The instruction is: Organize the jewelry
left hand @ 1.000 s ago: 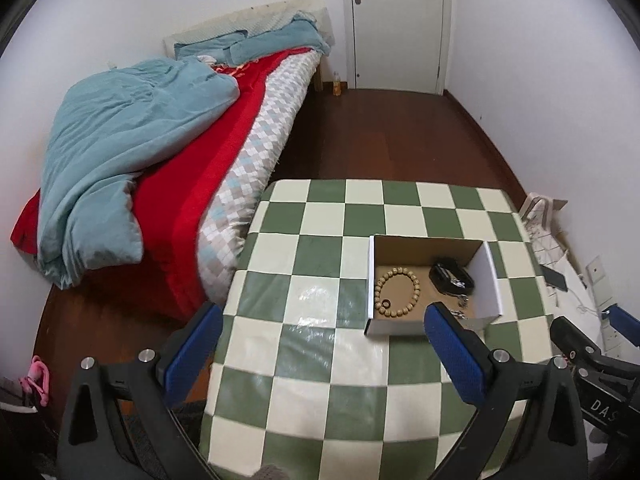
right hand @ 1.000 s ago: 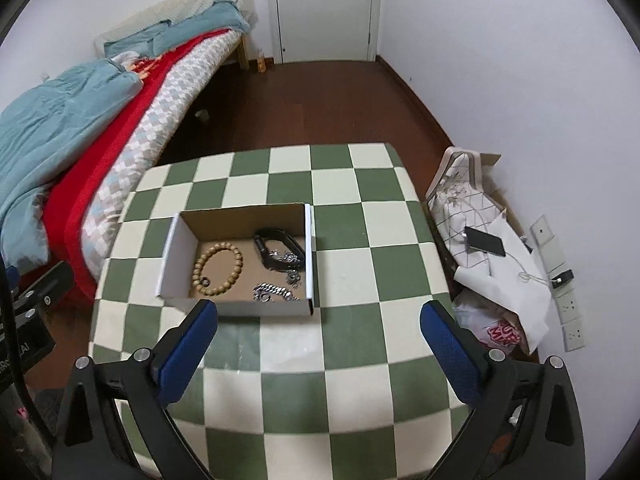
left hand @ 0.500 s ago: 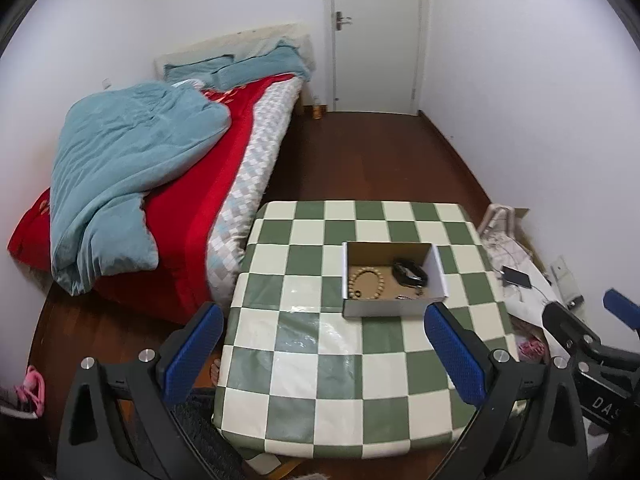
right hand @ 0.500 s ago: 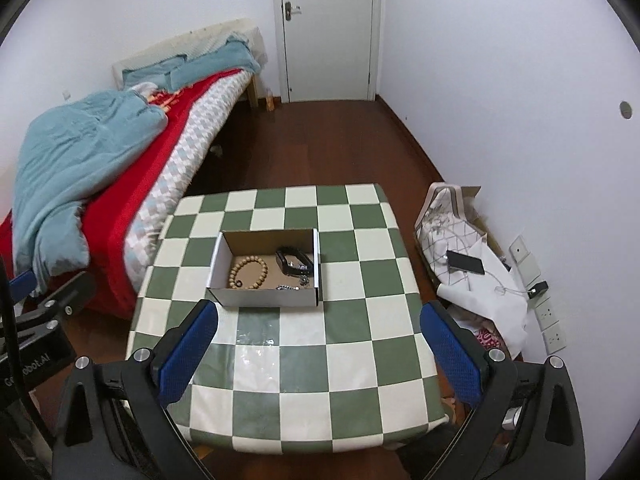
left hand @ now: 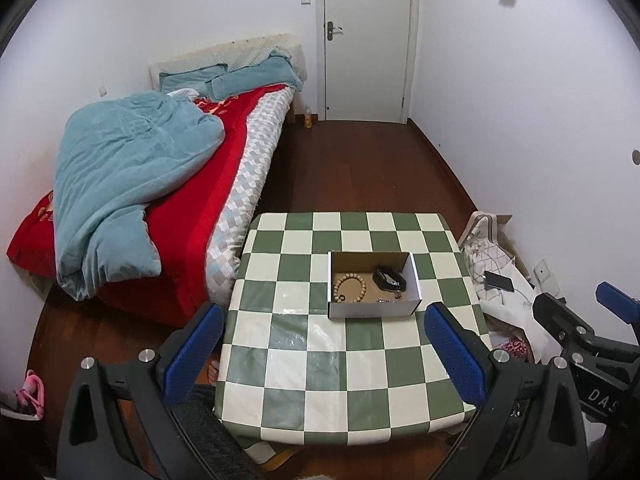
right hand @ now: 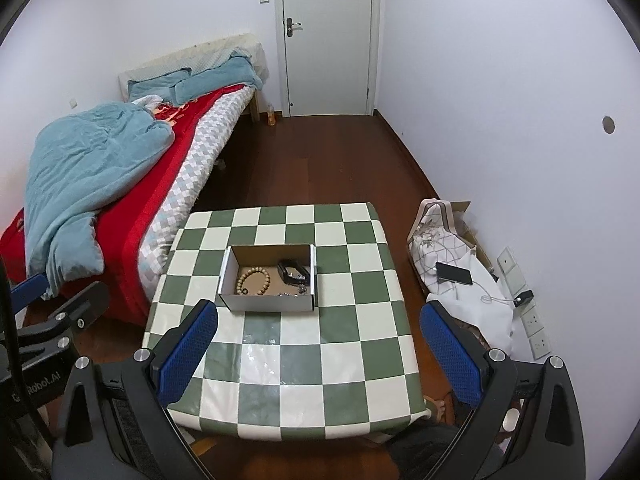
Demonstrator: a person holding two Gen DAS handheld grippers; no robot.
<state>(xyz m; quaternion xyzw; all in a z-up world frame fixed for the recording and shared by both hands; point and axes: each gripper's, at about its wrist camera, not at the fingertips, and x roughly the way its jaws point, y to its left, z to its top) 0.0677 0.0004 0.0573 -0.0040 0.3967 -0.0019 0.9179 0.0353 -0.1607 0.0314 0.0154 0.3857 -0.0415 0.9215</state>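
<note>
A small open cardboard box (left hand: 374, 294) with white outer walls sits near the middle of a table covered in a green-and-white checkered cloth (left hand: 304, 352). Inside it lie a wooden bead bracelet (left hand: 350, 288) on the left, a black band-like piece (left hand: 389, 278) on the right, and a small silvery chain (right hand: 289, 294) by the near wall — too small to make out further.

The left gripper (left hand: 320, 354) hangs above the table's near edge with its blue-padded fingers (left hand: 192, 354) spread wide and holding nothing; the box lies ahead of it, well apart, slightly right of centre. The right gripper (right hand: 320, 350) is likewise spread wide and empty — the box sits ahead and left of its centre, nearer its left finger (right hand: 188, 350).
</note>
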